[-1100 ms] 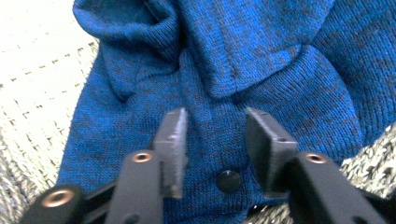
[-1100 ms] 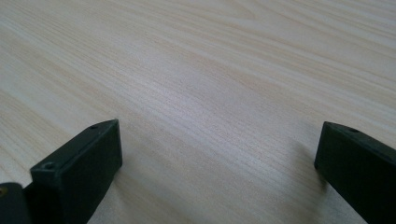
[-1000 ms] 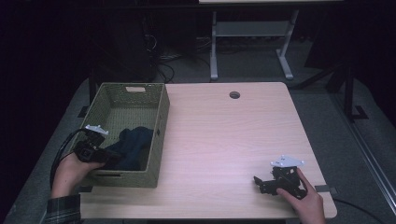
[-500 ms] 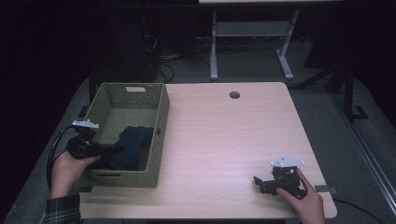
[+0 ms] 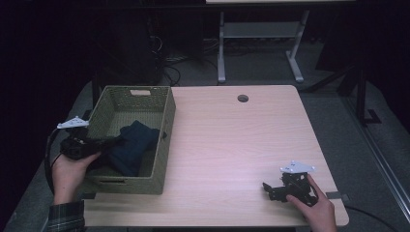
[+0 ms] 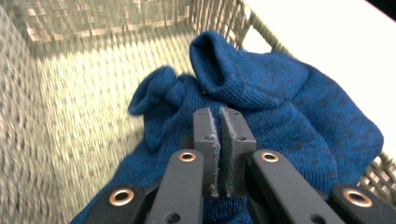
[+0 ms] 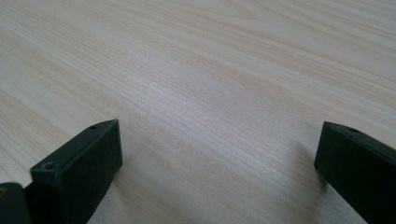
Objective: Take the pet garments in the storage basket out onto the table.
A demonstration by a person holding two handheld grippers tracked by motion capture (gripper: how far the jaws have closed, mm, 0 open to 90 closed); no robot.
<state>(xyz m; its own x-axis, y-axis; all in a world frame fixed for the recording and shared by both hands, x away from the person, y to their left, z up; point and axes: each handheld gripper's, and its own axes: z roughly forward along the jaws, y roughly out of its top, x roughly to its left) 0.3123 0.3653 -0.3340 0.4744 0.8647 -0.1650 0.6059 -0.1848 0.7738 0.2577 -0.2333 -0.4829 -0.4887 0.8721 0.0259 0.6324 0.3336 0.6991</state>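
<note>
High view: left tongs (image 5: 104,143), jaws pressed together, hang over the blue cloth (image 5: 135,147) in the basket (image 5: 167,140), while right tongs (image 5: 270,189) rest wide apart, well away on the desk (image 5: 232,140).

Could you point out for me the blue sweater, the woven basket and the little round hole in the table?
blue sweater (image 6: 280,93): left gripper view, on its knitted body.
woven basket (image 5: 167,140): high view, on its right wall.
round hole (image 5: 242,98): high view, at the hole's middle, near the table's far edge.
</note>
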